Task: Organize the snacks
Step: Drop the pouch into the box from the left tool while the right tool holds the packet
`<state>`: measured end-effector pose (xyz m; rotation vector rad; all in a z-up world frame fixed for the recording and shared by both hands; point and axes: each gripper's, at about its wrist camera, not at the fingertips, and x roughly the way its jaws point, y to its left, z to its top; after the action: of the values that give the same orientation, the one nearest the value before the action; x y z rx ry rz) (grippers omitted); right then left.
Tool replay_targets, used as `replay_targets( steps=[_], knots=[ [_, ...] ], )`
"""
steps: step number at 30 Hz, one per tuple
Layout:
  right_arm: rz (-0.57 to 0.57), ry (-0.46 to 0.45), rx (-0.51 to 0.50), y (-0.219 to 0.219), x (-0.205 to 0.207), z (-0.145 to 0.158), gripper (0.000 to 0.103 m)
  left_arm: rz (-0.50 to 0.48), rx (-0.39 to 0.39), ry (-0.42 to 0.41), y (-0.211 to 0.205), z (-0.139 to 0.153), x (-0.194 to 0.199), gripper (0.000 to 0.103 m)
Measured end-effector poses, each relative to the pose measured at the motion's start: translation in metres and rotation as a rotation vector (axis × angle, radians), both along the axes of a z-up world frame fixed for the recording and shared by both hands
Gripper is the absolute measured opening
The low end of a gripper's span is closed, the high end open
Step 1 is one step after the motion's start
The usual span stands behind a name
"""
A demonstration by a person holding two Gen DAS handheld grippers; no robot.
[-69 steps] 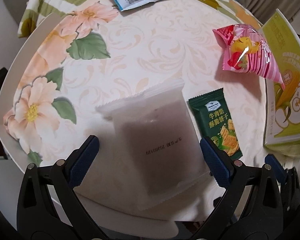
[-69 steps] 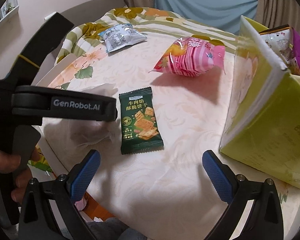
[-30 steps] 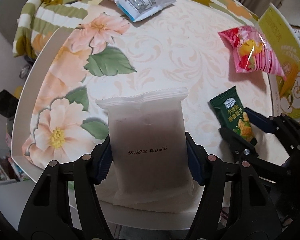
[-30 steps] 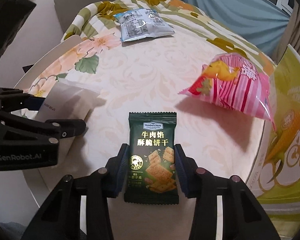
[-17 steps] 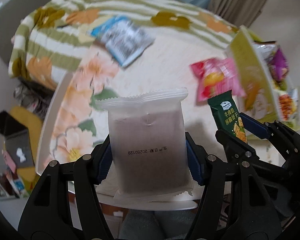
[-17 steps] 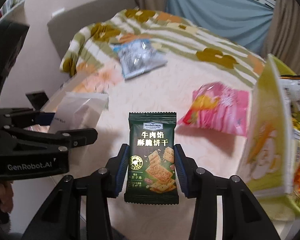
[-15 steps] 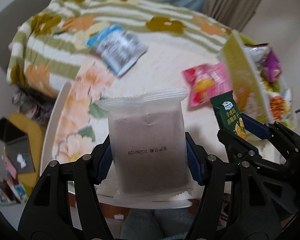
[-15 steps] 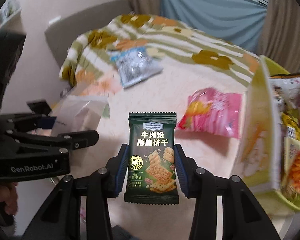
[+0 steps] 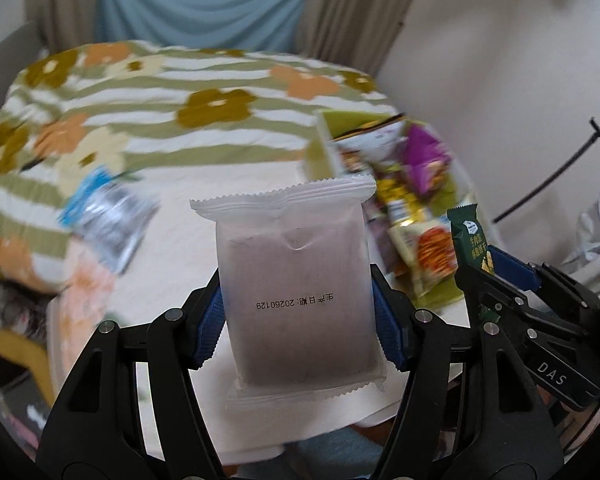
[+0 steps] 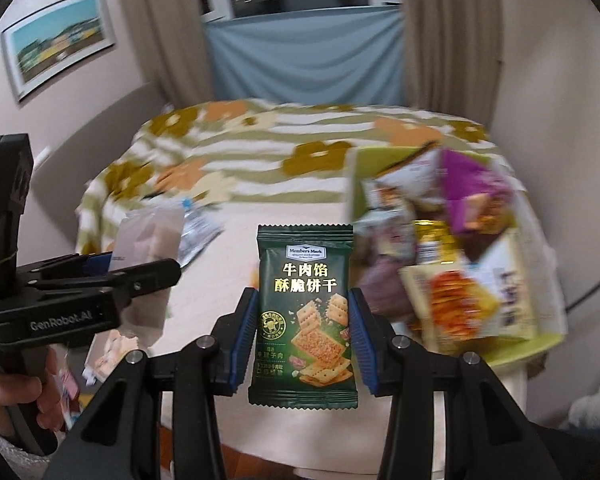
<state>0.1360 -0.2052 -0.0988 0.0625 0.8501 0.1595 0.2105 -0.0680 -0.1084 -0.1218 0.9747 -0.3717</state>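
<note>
Ahead, a snack-filled box point(image 10: 520, 344) lies beyond the right gripper point(image 10: 303, 338) clamping a green packet point(image 10: 305, 312), left gripper point(image 9: 298, 320) clamping a white one point(image 9: 296, 280).

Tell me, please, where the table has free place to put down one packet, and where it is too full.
Free: the pale tabletop between the blue-and-silver packet and the green box. Crowded: that box, heaped with snack bags. Both grippers already hold packets: left the white one, right the green cracker packet.
</note>
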Motion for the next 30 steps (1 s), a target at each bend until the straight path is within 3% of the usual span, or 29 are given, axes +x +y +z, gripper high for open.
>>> replay_targets(
  steps=[8, 16, 18, 21, 30],
  knots=[
    [-0.076, -0.019, 0.016, -0.073, 0.026, 0.014, 0.041, -0.078, -0.024, 0.015, -0.095, -0.001, 0.057, 0.061],
    [-0.060, -0.024, 0.040, -0.115, 0.058, 0.017, 0.041, -0.095, 0.037, 0.093, -0.165, -0.037, 0.106, 0.061],
    [-0.055, -0.025, 0.043, -0.124, 0.062, 0.015, 0.041, -0.067, 0.046, 0.103, -0.168, -0.044, 0.110, 0.067],
    [-0.053, -0.022, 0.057, -0.135, 0.070, 0.013, 0.041, -0.031, 0.077, 0.103, -0.166, -0.049, 0.113, 0.097],
    [0.016, 0.005, 0.105, -0.144, 0.080, 0.008, 0.041, 0.072, 0.065, 0.083, -0.127, -0.043, 0.087, 0.097]
  ],
)
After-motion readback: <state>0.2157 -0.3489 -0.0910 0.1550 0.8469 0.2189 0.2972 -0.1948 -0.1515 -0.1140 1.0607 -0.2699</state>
